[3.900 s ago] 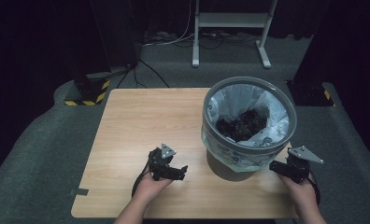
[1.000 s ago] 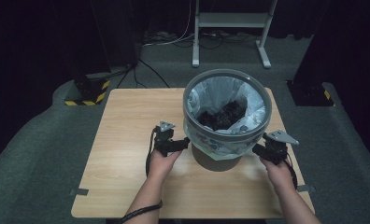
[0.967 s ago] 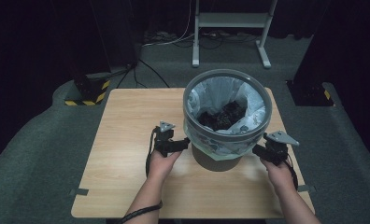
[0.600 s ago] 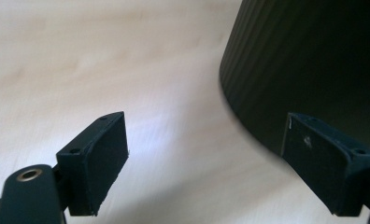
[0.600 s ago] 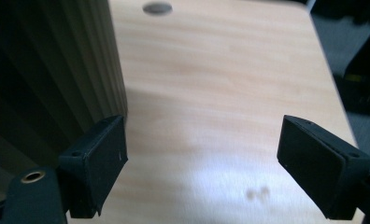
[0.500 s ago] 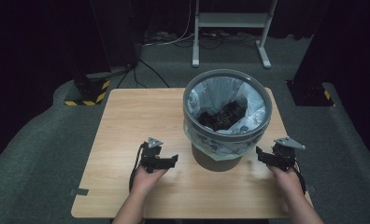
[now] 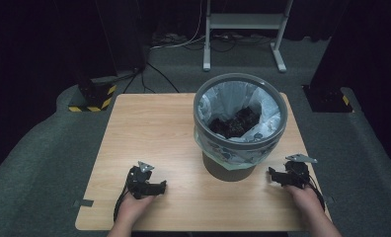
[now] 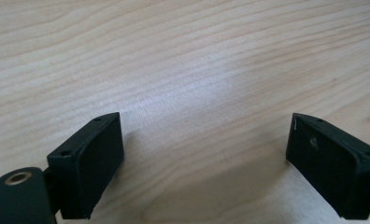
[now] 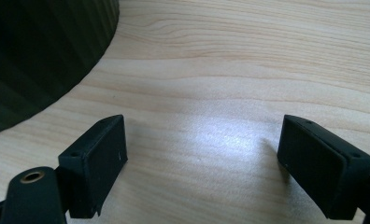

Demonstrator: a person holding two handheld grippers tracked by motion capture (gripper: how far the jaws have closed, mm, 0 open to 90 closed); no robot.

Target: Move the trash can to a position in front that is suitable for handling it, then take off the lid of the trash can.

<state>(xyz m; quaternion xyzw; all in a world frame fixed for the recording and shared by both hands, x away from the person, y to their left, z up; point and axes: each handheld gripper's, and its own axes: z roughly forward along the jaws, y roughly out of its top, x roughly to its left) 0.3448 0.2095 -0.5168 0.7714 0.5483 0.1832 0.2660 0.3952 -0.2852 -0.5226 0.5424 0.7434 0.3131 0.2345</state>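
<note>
The left gripper (image 7: pixel 160 187) has jaws spread wide, just opened further, with bare table (image 8: pixel 183 60) between them. The right gripper (image 7: pixel 275 174) also gapes wide over bare wood, holding nothing; the bin's dark ribbed wall rises just beside it. The bin (image 7: pixel 240 148) stands on the table between both grippers, untouched, lined with a pale bag (image 7: pixel 223 96) holding dark scraps (image 7: pixel 235 123).

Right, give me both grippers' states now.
Left gripper: open, nothing between the jaws, jaws just been opening.
Right gripper: open, nothing held, beside the bin but apart from it.
</note>
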